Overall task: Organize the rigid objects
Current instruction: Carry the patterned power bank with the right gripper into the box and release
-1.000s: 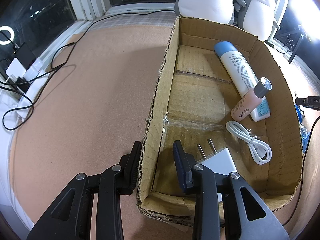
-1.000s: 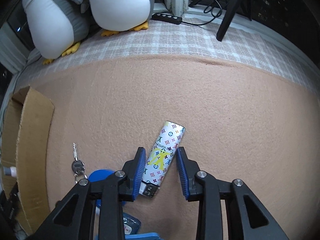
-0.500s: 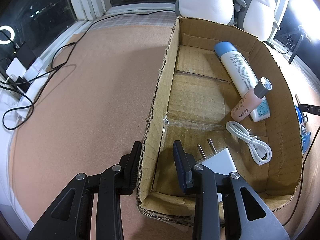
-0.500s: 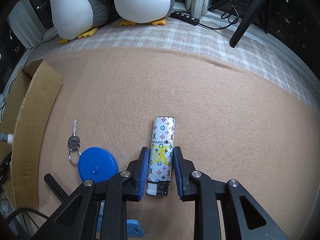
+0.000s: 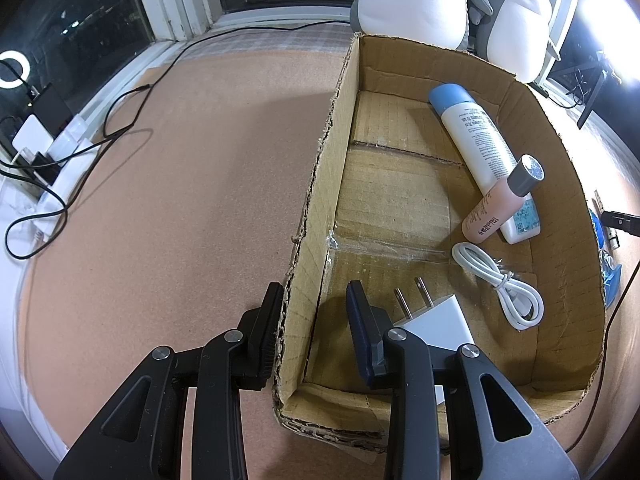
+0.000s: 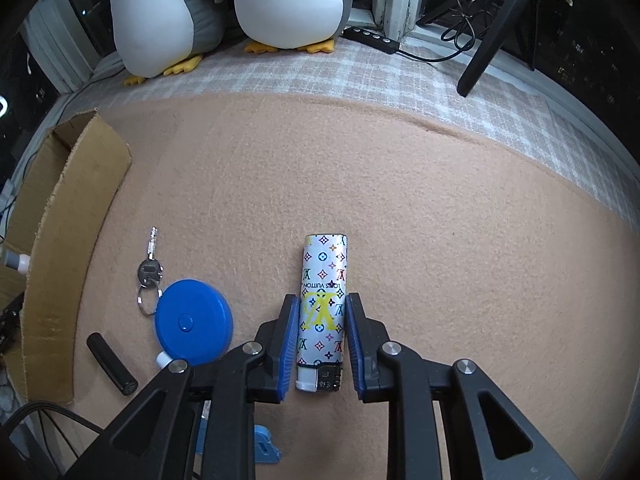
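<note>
Peach felt covers the tabletop (image 6: 440,200). Low in the right wrist frame, a patterned lighter (image 6: 323,304) is bracketed by the right gripper (image 6: 322,340), whose jaws have just been closing against it. Lower centre of the left wrist frame, the cardboard box (image 5: 316,184) wall is clenched by the left gripper (image 5: 312,320).

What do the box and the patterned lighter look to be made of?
Box: corrugated cardboard, matte brown; torn edges show the fluting.
Lighter: a glossy printed wrap over the body, probably plastic, though that is unclear; a white plastic-looking piece and a metal-looking part at the near end.
</note>
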Demonstrator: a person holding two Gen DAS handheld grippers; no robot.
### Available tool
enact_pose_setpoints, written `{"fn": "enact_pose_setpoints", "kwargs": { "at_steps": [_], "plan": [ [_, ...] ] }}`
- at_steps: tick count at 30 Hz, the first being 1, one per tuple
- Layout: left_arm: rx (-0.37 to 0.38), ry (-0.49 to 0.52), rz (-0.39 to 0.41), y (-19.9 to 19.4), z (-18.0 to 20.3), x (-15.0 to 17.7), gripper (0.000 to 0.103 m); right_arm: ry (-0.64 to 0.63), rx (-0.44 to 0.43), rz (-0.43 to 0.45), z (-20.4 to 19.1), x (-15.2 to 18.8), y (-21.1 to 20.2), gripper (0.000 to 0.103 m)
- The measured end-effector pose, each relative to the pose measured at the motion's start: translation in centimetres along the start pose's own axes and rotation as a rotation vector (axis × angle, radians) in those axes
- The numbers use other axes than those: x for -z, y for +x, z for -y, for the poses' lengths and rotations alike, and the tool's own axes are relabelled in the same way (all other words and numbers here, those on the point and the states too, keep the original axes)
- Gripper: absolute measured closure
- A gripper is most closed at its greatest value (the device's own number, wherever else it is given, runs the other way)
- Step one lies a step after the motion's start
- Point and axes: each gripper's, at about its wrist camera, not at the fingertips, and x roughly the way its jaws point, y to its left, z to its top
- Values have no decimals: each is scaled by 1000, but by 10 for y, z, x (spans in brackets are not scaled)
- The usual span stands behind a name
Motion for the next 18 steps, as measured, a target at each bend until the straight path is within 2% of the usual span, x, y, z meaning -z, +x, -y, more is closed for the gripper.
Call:
{"fn": "enact_pose_setpoints", "kwargs": {
  "at_steps": [9, 18],
  "plan": [
    [-1, 0, 2, -1, -1, 0, 72, 40, -96, 88, -22, 6, -40, 82],
    [-2, 13, 2, -1, -1, -1, 72, 39, -264, 164, -78, 10, -85, 82]
  ]
}}
